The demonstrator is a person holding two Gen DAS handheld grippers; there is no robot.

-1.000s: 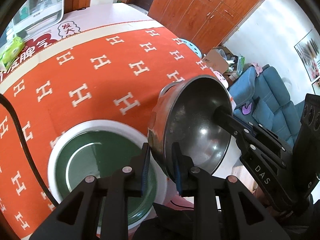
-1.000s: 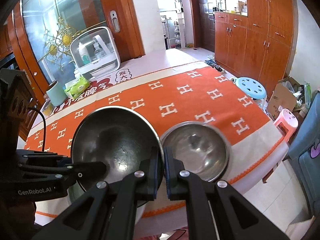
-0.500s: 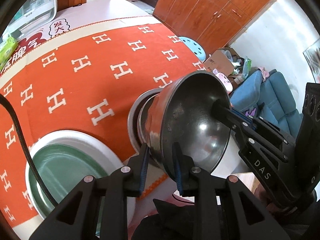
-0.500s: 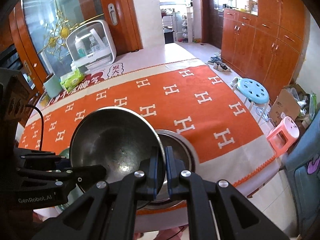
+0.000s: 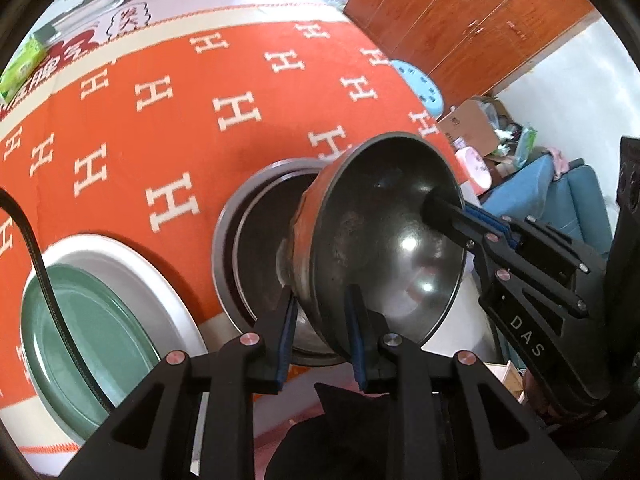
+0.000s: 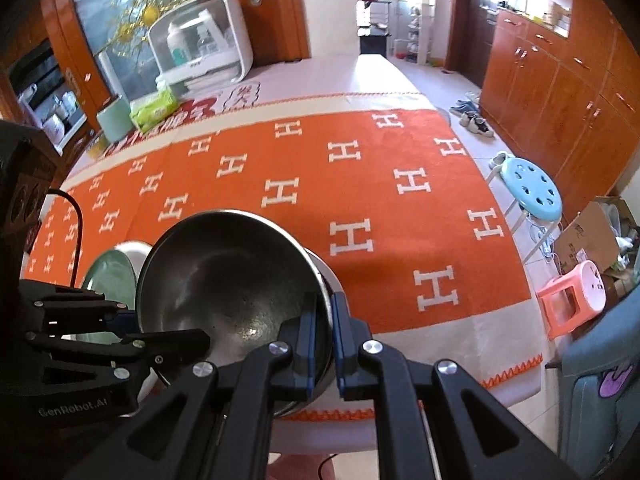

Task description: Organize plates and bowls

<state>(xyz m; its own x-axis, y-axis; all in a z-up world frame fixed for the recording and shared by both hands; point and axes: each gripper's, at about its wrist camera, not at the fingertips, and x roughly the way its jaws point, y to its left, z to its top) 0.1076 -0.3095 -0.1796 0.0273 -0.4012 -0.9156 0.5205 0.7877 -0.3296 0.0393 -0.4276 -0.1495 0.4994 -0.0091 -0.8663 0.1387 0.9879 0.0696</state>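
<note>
Surface: orange H-patterned cloth (image 6: 312, 184).
Left gripper (image 5: 320, 336): pinching tilted round steel bowl (image 5: 384, 248) rim.
Right gripper (image 6: 323, 344): pinching opposite rim.

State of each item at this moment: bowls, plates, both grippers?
Carried steel bowl: tilted, off the table, over the second bowl.
Second steel bowl: upright on the orange cloth, empty.
Green plate: lying on the white plate.
Left gripper: shut on the carried bowl's rim.
Right gripper: shut on the opposite rim.
</note>
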